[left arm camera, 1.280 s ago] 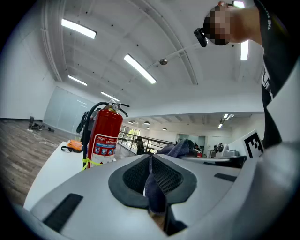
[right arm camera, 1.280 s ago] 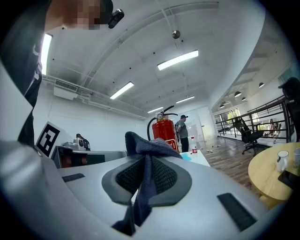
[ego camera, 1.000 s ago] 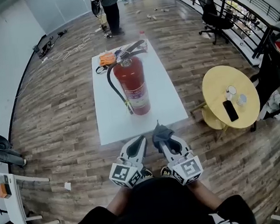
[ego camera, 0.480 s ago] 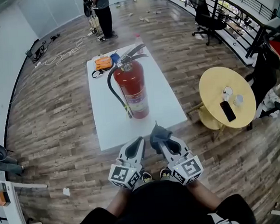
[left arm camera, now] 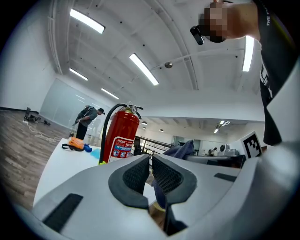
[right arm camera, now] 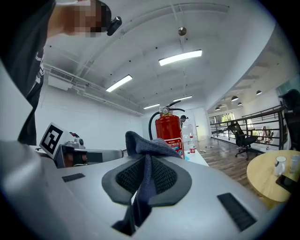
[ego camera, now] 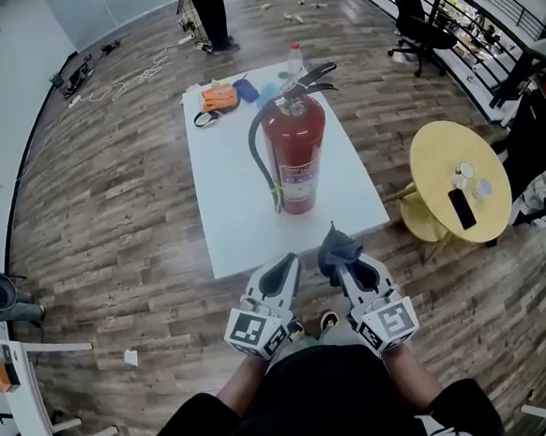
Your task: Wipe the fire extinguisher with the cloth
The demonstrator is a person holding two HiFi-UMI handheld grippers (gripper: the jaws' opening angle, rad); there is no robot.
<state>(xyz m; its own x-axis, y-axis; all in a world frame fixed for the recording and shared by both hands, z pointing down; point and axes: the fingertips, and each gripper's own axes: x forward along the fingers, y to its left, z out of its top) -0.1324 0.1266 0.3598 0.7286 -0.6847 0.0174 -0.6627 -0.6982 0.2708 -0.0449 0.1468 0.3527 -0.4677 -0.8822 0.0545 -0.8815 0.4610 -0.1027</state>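
Over the wood floor (ego camera: 112, 206) at the left stood a long white table (ego camera: 229, 197), with an orange pouch (ego camera: 218, 97) lying at its far end and a plastic bottle (ego camera: 295, 58) upright a little to the right of that. The fire extinguisher (ego camera: 297, 159) stood upright on the right half of the table, its black hose (ego camera: 261, 157) hanging down its left side and its handle pointing right. Short of the table's near edge, the left gripper (ego camera: 284, 266) was held low in front of the person; in its own view the two padded jaws of the left gripper (left arm camera: 150, 157) were pressed together with nothing between them, and the extinguisher (left arm camera: 121, 138) rose beyond them, well apart. Just beside it, the right gripper (ego camera: 342, 259) pinched the dark blue-grey cloth (ego camera: 336, 245). The right gripper view showed the jaws closed on a fold of the cloth (right arm camera: 145, 143), which bunched up above the tips and trailed down between the pads, clear of the extinguisher (right arm camera: 168, 131) behind. Further right stood a round yellow table (ego camera: 438, 166) carrying a dark phone (ego camera: 461, 209), and a black office chair (ego camera: 419, 13) stood at the far right.
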